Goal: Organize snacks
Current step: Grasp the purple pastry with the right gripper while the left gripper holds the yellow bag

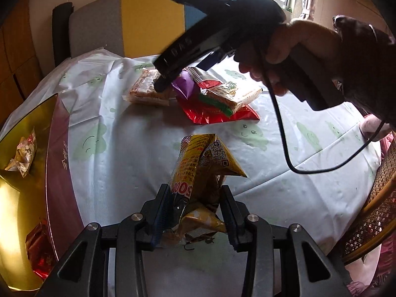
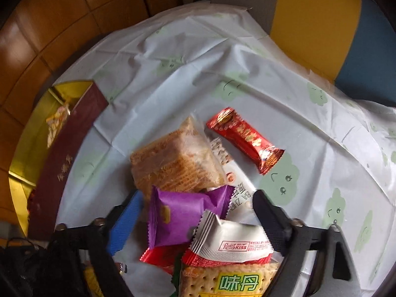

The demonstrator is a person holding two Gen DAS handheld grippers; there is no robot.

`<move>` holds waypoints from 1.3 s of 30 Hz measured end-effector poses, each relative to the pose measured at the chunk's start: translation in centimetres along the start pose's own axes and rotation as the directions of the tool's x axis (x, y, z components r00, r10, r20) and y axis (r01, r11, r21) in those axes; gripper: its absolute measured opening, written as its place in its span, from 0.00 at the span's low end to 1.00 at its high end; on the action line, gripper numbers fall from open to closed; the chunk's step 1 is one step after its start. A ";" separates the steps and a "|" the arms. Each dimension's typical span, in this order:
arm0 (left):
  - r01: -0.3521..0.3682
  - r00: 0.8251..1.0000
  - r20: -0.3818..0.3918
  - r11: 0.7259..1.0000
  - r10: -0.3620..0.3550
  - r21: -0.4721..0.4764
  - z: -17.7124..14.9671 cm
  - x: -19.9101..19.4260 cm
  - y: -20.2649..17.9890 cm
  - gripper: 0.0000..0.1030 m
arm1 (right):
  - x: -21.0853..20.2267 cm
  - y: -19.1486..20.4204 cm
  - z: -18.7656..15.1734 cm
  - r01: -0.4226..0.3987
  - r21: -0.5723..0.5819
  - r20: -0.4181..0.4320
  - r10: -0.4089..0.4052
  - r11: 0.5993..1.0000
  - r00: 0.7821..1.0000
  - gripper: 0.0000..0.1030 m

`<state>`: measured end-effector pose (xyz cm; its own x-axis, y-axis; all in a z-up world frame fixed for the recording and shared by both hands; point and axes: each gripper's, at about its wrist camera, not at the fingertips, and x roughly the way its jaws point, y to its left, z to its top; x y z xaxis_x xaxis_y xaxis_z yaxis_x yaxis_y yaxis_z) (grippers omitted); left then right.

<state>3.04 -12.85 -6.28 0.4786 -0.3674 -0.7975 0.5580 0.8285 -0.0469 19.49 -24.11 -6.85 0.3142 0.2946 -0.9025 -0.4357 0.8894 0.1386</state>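
My left gripper is shut on a crumpled yellow snack bag and holds it above the table. A gold-lined maroon box sits at the left with a nut packet and a red packet inside. My right gripper is open, its jaws either side of a purple packet on the snack pile. The pile holds an orange wafer pack, a white Rater Kiss packet, a green cracker pack and a red candy bar apart.
The round table has a white cloth with green cloud faces. A grey, yellow and blue chair stands behind it. A wicker chair is at the right. The box also shows in the right wrist view.
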 end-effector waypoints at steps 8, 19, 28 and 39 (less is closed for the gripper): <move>-0.005 1.000 0.009 1.000 0.005 -0.004 -0.2 0.1 0.0 0.40 | -3.5 0.8 -3.0 0.005 0.031 0.090 -0.008 1.000 0.996 0.45; -0.022 0.999 0.028 1.000 0.022 0.006 -0.6 -0.4 -0.6 0.40 | -9.8 2.9 -6.3 -0.051 0.076 0.231 0.032 0.996 0.972 0.45; -0.031 0.999 0.036 0.999 0.031 0.013 -0.8 -0.6 -0.8 0.41 | -7.5 4.2 -12.7 -0.024 0.099 0.094 0.015 0.995 0.995 0.45; 0.015 0.998 0.064 0.995 -0.008 -0.103 -0.2 -3.6 1.5 0.39 | -4.3 4.9 -13.9 0.089 0.030 0.010 -0.089 0.996 0.996 0.43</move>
<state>1.98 -10.22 -3.59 0.5163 -0.4005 -0.7570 0.4924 0.8620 -0.1202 4.23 -25.85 -8.00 0.3601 0.2173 -0.9073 -0.3805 0.9221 0.0698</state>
